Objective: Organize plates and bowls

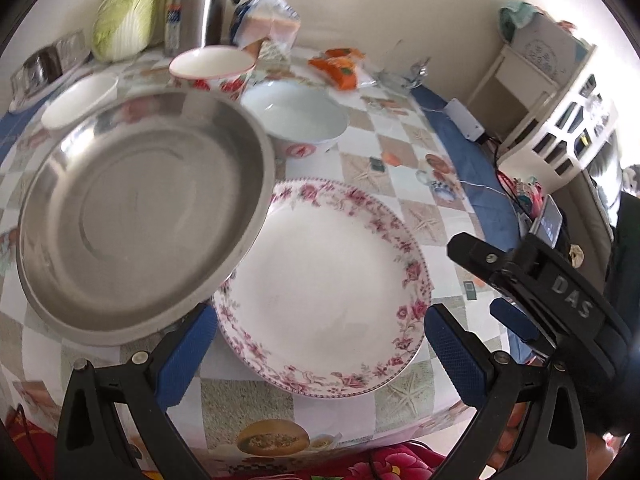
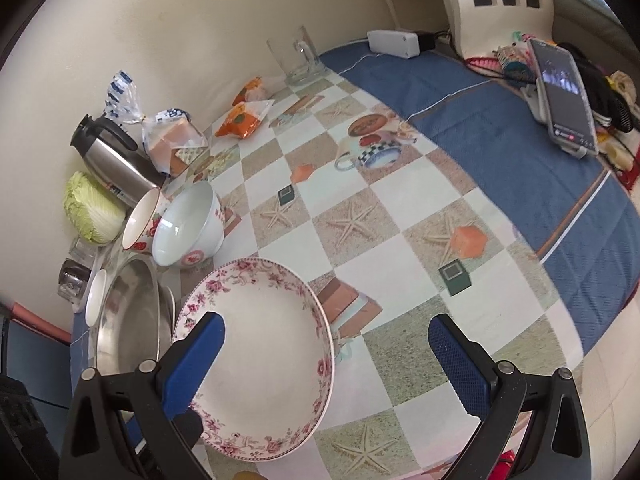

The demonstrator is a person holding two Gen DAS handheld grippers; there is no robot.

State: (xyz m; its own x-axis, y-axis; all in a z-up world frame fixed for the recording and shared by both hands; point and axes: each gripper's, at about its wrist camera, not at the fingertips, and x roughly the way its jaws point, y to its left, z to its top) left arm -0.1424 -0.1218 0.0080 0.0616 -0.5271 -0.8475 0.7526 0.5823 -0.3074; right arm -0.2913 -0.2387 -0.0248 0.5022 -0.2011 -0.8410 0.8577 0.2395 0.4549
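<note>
The left tool [image 1: 320,348] is wide apart and holds nothing, and so is the right tool [image 2: 326,360]. The flower plate [image 1: 324,284] lies flat on the desk [image 1: 400,148], with the steel pan [image 1: 140,216] overlapping its left rim (maybe tilted). A good grab pinches the plate's near rim, then lifts slowly.

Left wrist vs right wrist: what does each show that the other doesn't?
Only the left wrist view: the right hand-held gripper from outside, marked DAS, and a white shelf unit.

Only the right wrist view: a phone propped on the blue cloth, and the glass mug shown clearly.

Both: floral plate, steel plate, white bowl, steel flask, cabbage. Both grippers open.
</note>
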